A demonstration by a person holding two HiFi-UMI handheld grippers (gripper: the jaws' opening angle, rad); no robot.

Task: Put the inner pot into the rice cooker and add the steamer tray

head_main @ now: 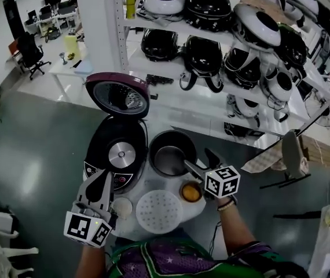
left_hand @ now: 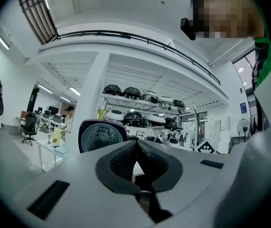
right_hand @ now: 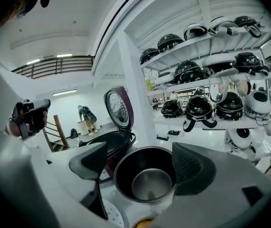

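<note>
Right now the dark, round metal inner pot (head_main: 172, 153) stands upright on the small round white table (head_main: 153, 185). It is outside the black rice cooker (head_main: 116, 155), just beside it on the right. The cooker's maroon lid (head_main: 117, 96) is tipped fully back, and a shiny silver heating plate (head_main: 123, 154) shows at the bottom of its well. Nearer the person, the flat white perforated steamer tray (head_main: 159, 211) lies on the table in front of the pot. A small round bowl holding something orange (head_main: 191, 191) sits just to the tray's right, and a small white disc (head_main: 122, 206) to its left (what that disc is I cannot tell).

The right gripper (head_main: 198, 157) is at the pot's near right edge, tilted a little downward, its claw released. Its two dark pads stand wide apart, and its own view frames the pot's mouth between them, with neither pad pressing on the rim as far as I can see. The left gripper (head_main: 105, 177) hangs at the cooker's near left side, pointing about level toward the lid. Its claw is clenched on nothing, the pad tips meeting. Behind the table a white shelf rack (head_main: 211, 91) carries rows of black and white rounded appliances.
</note>
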